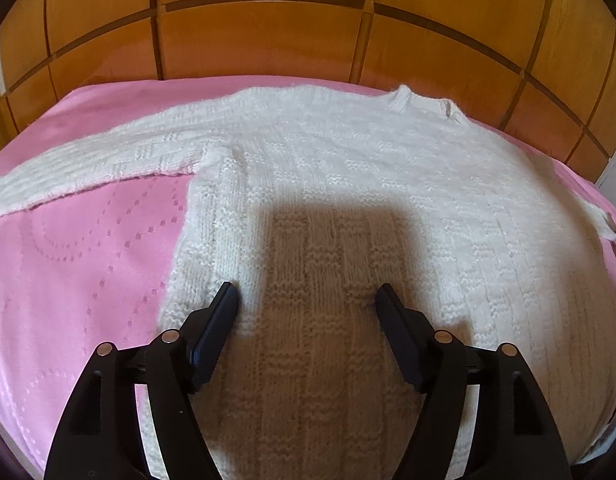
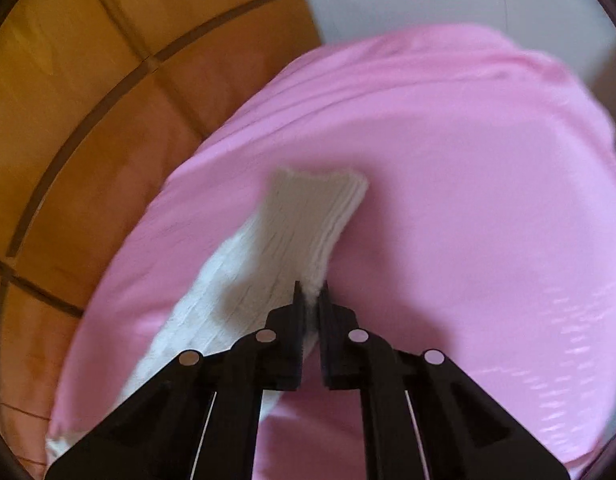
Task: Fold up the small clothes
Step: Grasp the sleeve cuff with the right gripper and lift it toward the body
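The left gripper hangs open over the spread sweater. Only the right view shows the right gripper clamped on a sleeve.

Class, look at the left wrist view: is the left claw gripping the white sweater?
No, the left claw stands open above the white sweater, pinching nothing.

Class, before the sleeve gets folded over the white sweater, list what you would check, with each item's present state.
1. Right hand-held gripper shut on the sleeve: ok.
2. Left hand-held gripper open, nothing pinched: ok.
3. Sweater body lying flat on the pink bedspread: ok.
4. Other sleeve spread out straight: ok.
5. Grip deep enough to hold: cannot tell, picture blurred.
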Tool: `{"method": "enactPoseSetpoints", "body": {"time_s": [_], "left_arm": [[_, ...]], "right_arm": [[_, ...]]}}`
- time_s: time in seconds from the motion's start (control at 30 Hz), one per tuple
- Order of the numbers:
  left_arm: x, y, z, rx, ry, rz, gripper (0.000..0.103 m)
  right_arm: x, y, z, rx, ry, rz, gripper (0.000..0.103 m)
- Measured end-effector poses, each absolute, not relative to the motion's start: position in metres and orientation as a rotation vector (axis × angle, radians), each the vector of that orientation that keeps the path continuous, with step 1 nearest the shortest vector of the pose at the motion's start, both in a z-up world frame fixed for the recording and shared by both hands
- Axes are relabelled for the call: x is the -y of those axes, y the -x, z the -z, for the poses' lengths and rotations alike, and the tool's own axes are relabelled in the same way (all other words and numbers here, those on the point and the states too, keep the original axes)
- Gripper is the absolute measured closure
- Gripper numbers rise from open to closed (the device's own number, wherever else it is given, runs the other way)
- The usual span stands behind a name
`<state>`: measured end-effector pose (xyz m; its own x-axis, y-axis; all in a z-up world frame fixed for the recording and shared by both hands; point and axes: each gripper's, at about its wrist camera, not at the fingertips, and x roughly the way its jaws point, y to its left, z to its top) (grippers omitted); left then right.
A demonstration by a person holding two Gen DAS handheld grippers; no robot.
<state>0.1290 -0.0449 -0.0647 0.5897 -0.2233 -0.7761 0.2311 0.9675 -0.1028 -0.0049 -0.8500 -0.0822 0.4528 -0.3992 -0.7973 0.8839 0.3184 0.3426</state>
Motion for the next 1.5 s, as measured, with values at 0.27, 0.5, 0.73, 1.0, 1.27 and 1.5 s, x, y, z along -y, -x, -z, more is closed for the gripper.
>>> {"method": "enactPoseSetpoints", "body": {"time_s": [0.27, 0.5, 0.73, 1.0, 1.27, 1.5], "left_arm": [[0.043, -0.129, 0.066, -0.898, 0.007, 0.269, 0.032], [0.039, -0.127, 0.064, -0.894, 0.040, 0.283, 0.030], [0.041, -0.125, 0.062, -0.901, 0.051, 0.326, 0.019], [0.037, -0.130, 0.057, -0.929, 0.088, 0.334, 0.019], [0.027, -0.130, 0.048, -0.940, 0.167, 0.352, 0.019], [0.018, -0.145, 0.040, -0.981, 0.342, 0.379, 0.023]], "right_arm": [[0.840, 0.047, 0.082, -0.667, -0.886, 1.008, 0.098], [0.800, 0.021, 0.038, -0.602, -0.820, 0.796, 0.098], [0.698, -0.028, 0.006, -0.644, -0.687, 0.471, 0.098], [0.579, -0.102, 0.003, -0.716, -0.600, 0.203, 0.098], [0.443, -0.166, 0.019, -0.831, -0.456, -0.018, 0.099], [0.358, -0.187, 0.034, -0.888, -0.415, -0.169, 0.097]]}}
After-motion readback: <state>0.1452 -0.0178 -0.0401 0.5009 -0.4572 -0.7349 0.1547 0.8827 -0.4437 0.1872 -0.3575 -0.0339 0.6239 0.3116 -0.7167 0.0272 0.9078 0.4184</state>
